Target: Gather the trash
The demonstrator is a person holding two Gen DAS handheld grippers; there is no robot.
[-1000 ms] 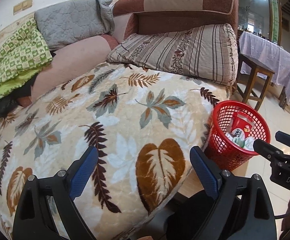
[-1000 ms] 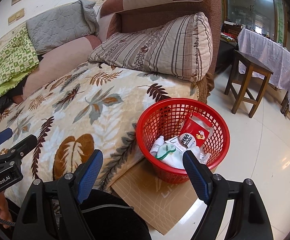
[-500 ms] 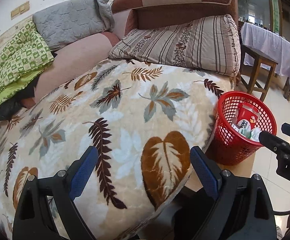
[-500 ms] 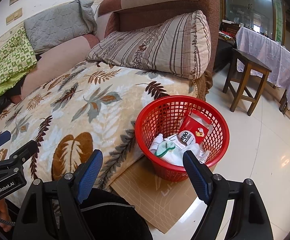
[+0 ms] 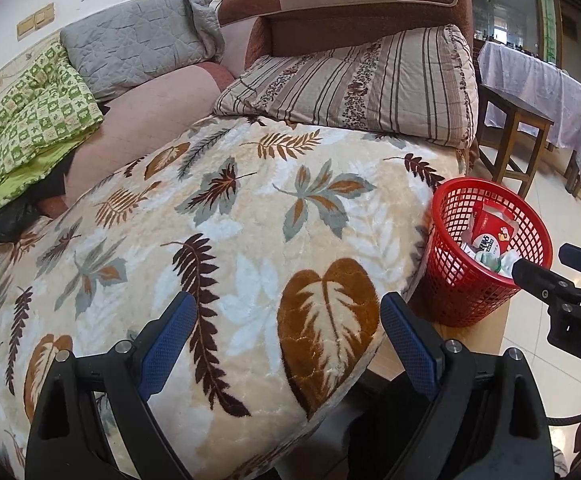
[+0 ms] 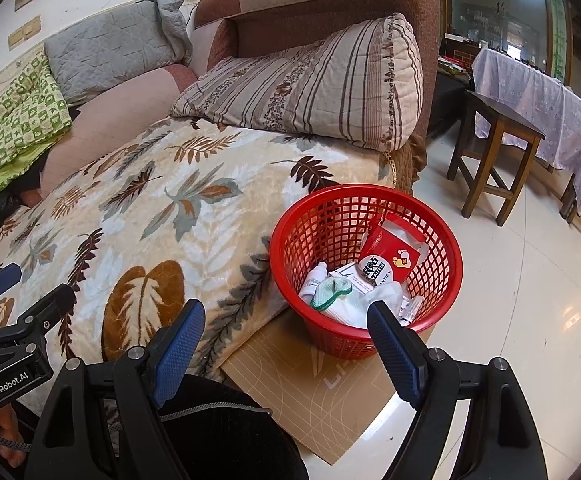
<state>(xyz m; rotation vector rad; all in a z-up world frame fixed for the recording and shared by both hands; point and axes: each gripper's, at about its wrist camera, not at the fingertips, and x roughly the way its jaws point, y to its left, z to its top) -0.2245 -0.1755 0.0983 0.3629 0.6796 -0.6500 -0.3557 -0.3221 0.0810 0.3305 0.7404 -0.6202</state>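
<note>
Both grippers, left (image 5: 286,344) and right (image 6: 286,344), gape wide and empty; the red basket (image 6: 290,232) of trash (image 6: 386,260) sits right of the blanket (image 5: 230,240).

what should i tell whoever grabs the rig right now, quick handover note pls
Left gripper: open, empty, over the leaf-print blanket.
Right gripper: open, empty, just short of the red basket.
Basket stands on a cardboard sheet on the floor beside the sofa; it holds a red packet, a small white bottle, a green-and-clear wrapper and white paper.
Done: that trash is in the basket.
Left: no loose trash shows on the blanket; check elsewhere.
</note>
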